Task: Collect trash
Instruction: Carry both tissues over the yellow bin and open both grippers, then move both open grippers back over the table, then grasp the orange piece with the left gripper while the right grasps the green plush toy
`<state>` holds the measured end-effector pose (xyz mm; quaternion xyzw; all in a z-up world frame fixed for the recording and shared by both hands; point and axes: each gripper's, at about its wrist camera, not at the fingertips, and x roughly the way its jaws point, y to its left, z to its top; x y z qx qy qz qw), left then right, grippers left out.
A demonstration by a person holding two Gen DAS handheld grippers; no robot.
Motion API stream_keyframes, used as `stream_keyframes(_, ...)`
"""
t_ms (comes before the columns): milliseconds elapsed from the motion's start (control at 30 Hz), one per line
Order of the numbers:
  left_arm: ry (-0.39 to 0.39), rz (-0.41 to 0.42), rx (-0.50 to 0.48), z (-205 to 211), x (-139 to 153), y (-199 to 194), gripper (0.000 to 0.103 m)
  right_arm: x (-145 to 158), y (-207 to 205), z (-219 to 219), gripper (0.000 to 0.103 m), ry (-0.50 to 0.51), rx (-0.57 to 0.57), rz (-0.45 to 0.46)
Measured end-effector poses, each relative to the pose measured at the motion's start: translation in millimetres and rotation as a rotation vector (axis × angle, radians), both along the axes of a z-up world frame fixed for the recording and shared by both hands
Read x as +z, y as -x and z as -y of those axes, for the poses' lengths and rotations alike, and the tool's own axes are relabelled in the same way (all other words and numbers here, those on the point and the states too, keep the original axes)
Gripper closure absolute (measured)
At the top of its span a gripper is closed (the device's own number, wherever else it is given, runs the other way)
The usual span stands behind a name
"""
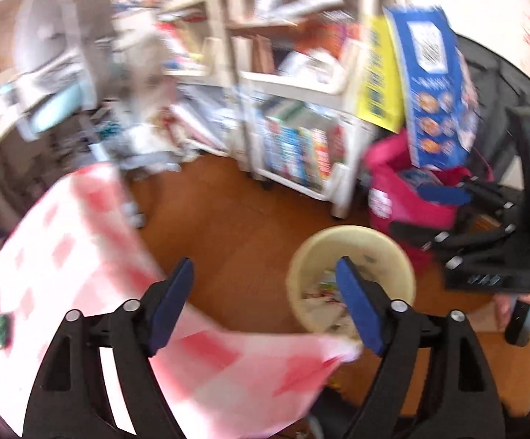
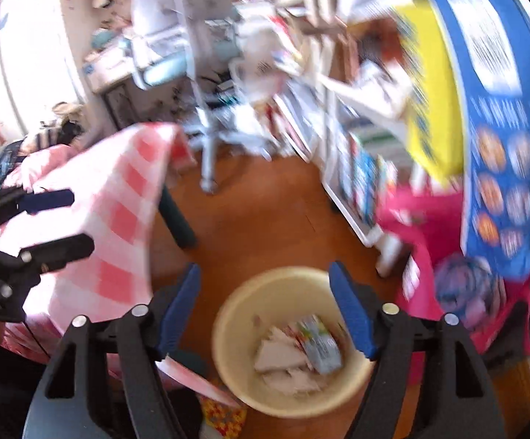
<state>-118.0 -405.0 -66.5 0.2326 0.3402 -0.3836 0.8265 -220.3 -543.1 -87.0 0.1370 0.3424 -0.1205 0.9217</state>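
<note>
Both views are blurred; the trash (image 2: 301, 347) in the bin (image 2: 294, 398) reads only as pale scraps and a printed wrapper; the right gripper (image 2: 265, 311) hangs above the bin, fingers released and empty; the left gripper (image 1: 265, 307), likewise spread and empty, sits beside the bin over a checked cloth (image 1: 63, 248); beyond the bin stand a pink bag (image 2: 422, 219), a blue box (image 2: 502, 109) and a smeared shelf (image 1: 294, 84).

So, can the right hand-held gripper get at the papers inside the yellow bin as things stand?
Probably yes. The right hand-held gripper is open and empty above the yellow bin, whose mouth is uncovered, and the papers lie loose at the bottom. The checked tablecloth hangs off to the side.
</note>
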Motion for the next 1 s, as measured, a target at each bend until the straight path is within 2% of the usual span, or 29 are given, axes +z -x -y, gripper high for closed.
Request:
stream_keyframes(100,0.033,0.044,0.138,-62.7,22.0,-24.5,0.022,27.3,-27.7,-31.7,0.031,0.034,0.085,0.038)
stream_keyframes(233,0.068,0.086,0.386,-166.9,43.3,-75.5,0.022,53.7,-75.5,-84.4,0.031,0.074,0.237,0.052)
stream_keyframes(367,0.156,0.037,0.678,-283.1,50.0,-147.7,0.022,61.5,-147.3,-157.7,0.031,0.082,0.437,0.024)
stream_keyframes(467,0.234,-0.029,0.828,-352.1,42.4,-196.7,0.022,53.7,-202.6,-217.5,0.031,0.065,0.571,-0.019)
stream_keyframes(567,0.271,-0.111,0.87,-382.9,27.4,-234.7,0.022,43.1,-247.3,-274.1,0.031,0.125,0.695,-0.066)
stream_keyframes(667,0.222,-0.126,0.822,-384.7,12.5,-264.2,0.023,33.3,-278.4,-313.5,0.031,0.142,0.762,-0.071)
stream_keyframes(733,0.178,-0.143,0.8,-381.8,-1.1,-282.1,0.025,26.1,-289.5,-331.3,0.031,0.116,0.774,-0.065)
stream_keyframes(800,0.157,-0.18,0.799,-379.0,-13.4,-296.6,0.032,15.8,-302.0,-342.2,0.031,0.093,0.79,-0.072)
stream_keyframes(900,0.136,-0.214,0.801,-377.7,-28.8,-312.7,0.037,8.1,-313.5,-359.3,0.031,0.108,0.818,-0.084)
stream_keyframes(1000,0.106,-0.222,0.781,-375.3,-36.7,-322.9,0.038,3.3,-330.0,-365.9,0.031,0.091,0.821,-0.09)
